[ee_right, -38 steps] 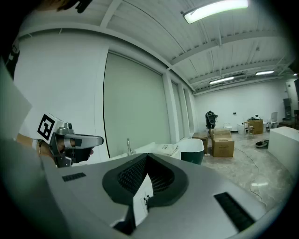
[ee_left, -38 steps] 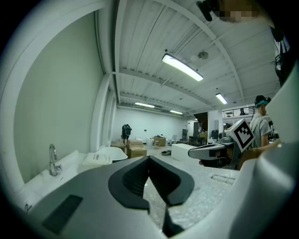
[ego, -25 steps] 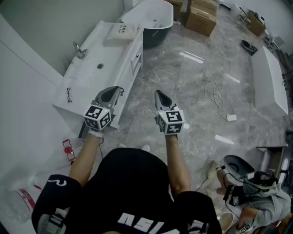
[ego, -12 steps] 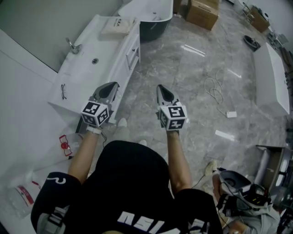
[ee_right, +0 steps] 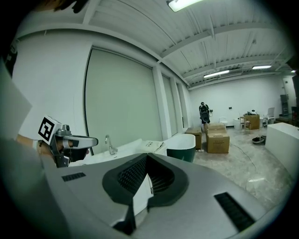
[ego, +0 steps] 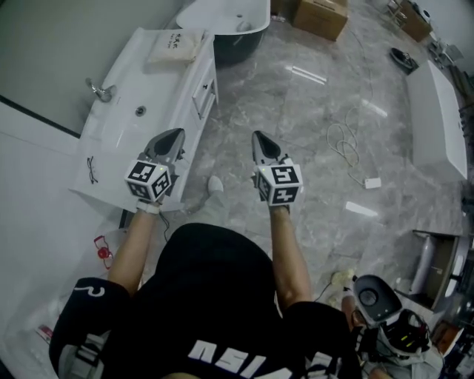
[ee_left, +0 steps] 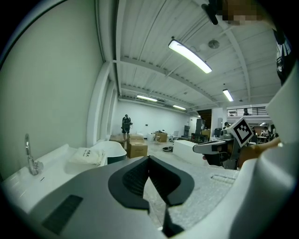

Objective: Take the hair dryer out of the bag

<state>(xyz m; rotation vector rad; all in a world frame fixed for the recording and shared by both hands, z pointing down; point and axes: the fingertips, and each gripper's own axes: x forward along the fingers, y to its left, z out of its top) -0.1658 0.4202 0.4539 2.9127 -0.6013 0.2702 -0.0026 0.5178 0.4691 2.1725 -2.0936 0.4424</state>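
Note:
A cream cloth bag (ego: 176,46) lies flat on the far end of the white vanity counter (ego: 122,122). The same bag (ee_left: 86,155) shows small in the left gripper view, and in the right gripper view the bag (ee_right: 152,145) is beside the tub. No hair dryer shows in any view. My left gripper (ego: 173,135) hangs shut and empty over the counter's near front edge, far short of the bag. My right gripper (ego: 258,136) is shut and empty over the marble floor, level with the left. The pointed jaws are closed in the left gripper (ee_left: 149,158) and right gripper (ee_right: 147,155) views.
The counter has a sink with a faucet (ego: 96,90) and a pair of glasses (ego: 90,169). Beyond it stand a bathtub (ego: 229,15) and cardboard boxes (ego: 320,15). A cable (ego: 345,146) lies on the floor, with a long white unit (ego: 433,111) at right.
The person has walked forward along the vanity, carrying both shut grippers closer to the sink and the bag. The gear at the lower right has slid back.

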